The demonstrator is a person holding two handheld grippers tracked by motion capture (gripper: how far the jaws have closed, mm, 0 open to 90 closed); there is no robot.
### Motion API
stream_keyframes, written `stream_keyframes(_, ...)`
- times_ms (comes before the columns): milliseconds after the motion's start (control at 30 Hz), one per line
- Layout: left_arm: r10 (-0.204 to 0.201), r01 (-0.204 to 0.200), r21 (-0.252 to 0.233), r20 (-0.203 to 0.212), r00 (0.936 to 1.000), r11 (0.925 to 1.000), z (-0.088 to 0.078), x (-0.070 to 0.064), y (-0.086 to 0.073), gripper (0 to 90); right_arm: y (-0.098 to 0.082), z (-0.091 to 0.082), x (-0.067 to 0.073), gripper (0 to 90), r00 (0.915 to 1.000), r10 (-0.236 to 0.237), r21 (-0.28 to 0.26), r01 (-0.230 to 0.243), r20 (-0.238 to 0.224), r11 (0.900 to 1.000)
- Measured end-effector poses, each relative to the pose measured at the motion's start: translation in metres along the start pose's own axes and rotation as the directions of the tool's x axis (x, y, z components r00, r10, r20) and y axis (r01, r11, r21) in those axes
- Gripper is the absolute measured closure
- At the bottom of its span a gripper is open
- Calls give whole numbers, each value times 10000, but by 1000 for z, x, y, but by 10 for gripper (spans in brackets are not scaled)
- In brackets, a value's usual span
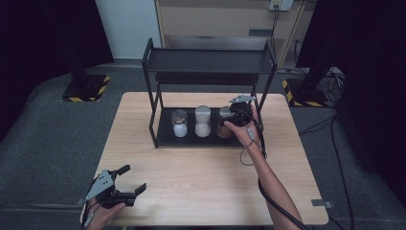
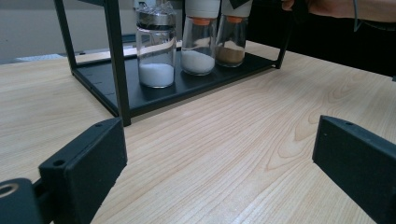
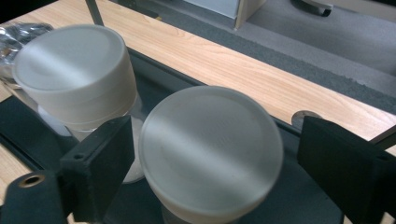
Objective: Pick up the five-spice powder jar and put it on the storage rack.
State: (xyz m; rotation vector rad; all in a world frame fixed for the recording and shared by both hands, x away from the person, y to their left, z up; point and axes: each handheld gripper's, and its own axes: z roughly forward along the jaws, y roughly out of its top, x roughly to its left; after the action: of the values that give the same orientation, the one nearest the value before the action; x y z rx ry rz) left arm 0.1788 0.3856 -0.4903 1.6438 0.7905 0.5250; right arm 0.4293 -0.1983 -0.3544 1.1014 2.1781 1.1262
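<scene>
A black two-tier rack [image 1: 206, 62] stands on the wooden table [image 1: 201, 177]. Three jars sit on its lower shelf [image 2: 154, 95]. The left jar [image 1: 179, 123] and the middle jar [image 1: 202, 122] hold white powder, and the right jar [image 1: 223, 125] holds brown powder. My right gripper [image 1: 234, 117] is at the right jar. In the right gripper view its jaws stand open [image 3: 215, 163] on either side of that jar's round white lid [image 3: 210, 140], with a gap at the right pad. My left gripper [image 1: 132, 178] rests open near the table's front left corner, nothing between its jaws [image 2: 219, 154].
The middle jar's white lid [image 3: 74, 65] stands close beside the right jar, and the left jar's shiny top [image 3: 18, 35] is beyond it. The rack's black posts [image 2: 116, 60] frame the shelf. Bare wood lies between the rack and the table's front edge.
</scene>
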Motion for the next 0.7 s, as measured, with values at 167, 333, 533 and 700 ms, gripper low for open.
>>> stream_keyframes(167, 2, -2, 10, 3, 10000, 10000, 0, 0, 0, 18, 2, -7, -2, 101, 10000, -20, -199, 20, 12, 9998)
stream_keyframes(333, -11, 11, 4, -4, 10000, 10000, 0, 0, 0, 18, 6, -16, -3, 92, 9999, 46, -399, -51, -140, 9992)
stream_keyframes(533, -66, 66, 3, 27, 10000, 10000, 1, 0, 0, 18, 9, -27, -3, 85, 9994, -7, -701, -17, -341, 9975)
stream_keyframes(700, -148, 147, 41, 36, 9999, 9999, 3, 0, 0, 17, 11, -36, -1, 82, 9989, -101, -969, 56, -457, 9953)
